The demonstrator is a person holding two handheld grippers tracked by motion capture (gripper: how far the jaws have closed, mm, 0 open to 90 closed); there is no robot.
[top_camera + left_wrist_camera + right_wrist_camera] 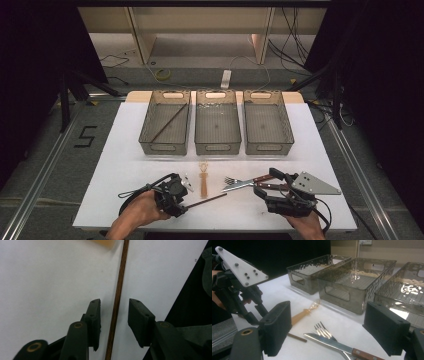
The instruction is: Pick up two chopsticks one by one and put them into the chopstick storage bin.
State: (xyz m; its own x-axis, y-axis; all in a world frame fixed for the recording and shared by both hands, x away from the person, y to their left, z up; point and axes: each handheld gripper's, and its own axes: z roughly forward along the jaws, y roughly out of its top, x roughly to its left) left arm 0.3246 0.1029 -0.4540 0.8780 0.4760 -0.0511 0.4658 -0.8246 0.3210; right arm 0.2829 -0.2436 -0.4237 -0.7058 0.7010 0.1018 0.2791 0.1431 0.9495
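White counter [115, 150], three bins at twelve o'clock. Left tool [181, 205] half open, straddling chopstick [117, 302] for pickup, gripping nothing yet. Right tool [265, 182] wide open, empty, hovering above knife [332, 343], ready.

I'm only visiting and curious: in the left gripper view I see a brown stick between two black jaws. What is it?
Observer: A chopstick. The high view shows its whole length lying on the white table, with the left gripper open around one end.
Operator: Is there another like it?
Observer: Yes, a second chopstick lies slantwise in the leftmost bin.
Operator: And the other hand?
Observer: The right gripper is open, facing a fork and a wooden-handled knife.
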